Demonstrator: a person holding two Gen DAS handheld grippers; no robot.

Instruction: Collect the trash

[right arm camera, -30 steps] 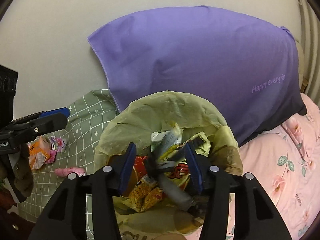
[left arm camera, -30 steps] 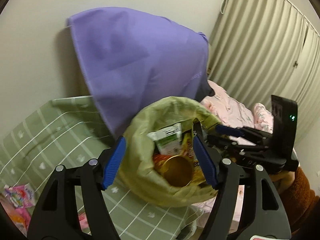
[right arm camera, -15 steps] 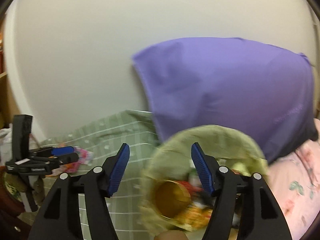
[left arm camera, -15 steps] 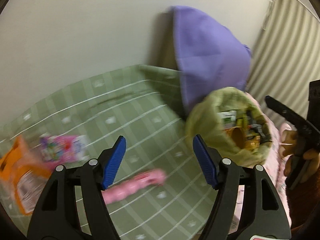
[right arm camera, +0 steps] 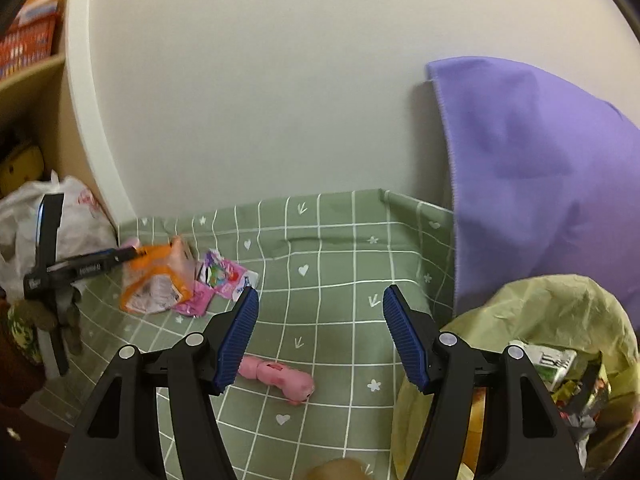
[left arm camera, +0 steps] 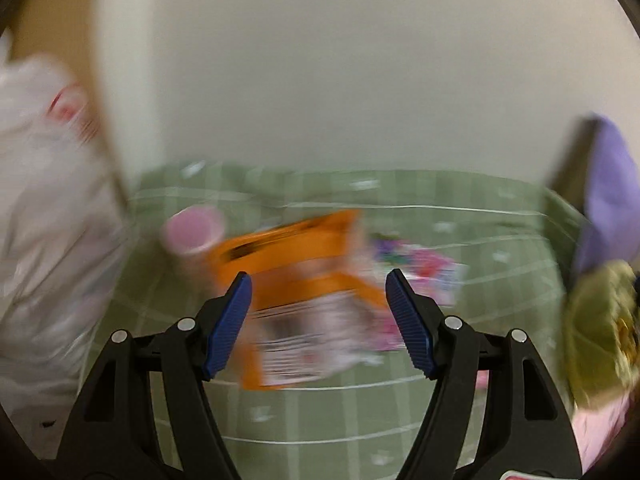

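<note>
Both views had swung away from the yellow-green trash bag (right arm camera: 560, 320), which a second earlier filled the frames and now sat at the right edge of each, beside the purple pillow (right arm camera: 540, 180). In its place lay the green checked bedcover (right arm camera: 340, 300) with litter still scattered on it. This suggested that one drop was finished and the next pickup was beginning.

The right gripper (right arm camera: 316, 332), which earlier had stood over the bag with wrappers between its fingers, now held nothing, its fingers spread wide. The left gripper (left arm camera: 318, 316) was also spread wide and empty, its view blurred.

The orange packet (left arm camera: 304, 280) lay on the bedcover straight ahead of the left fingers, framed between them but, from the right wrist view, not yet touched; the left gripper's tips reached just to its far edge there. A pink wrapper (right arm camera: 224, 280) lay just beside it and a pink cup-like shape (left arm camera: 192, 232) behind. The small pink tube (right arm camera: 280, 376) lay just below the right gripper's left finger, nearer that hand.
</note>
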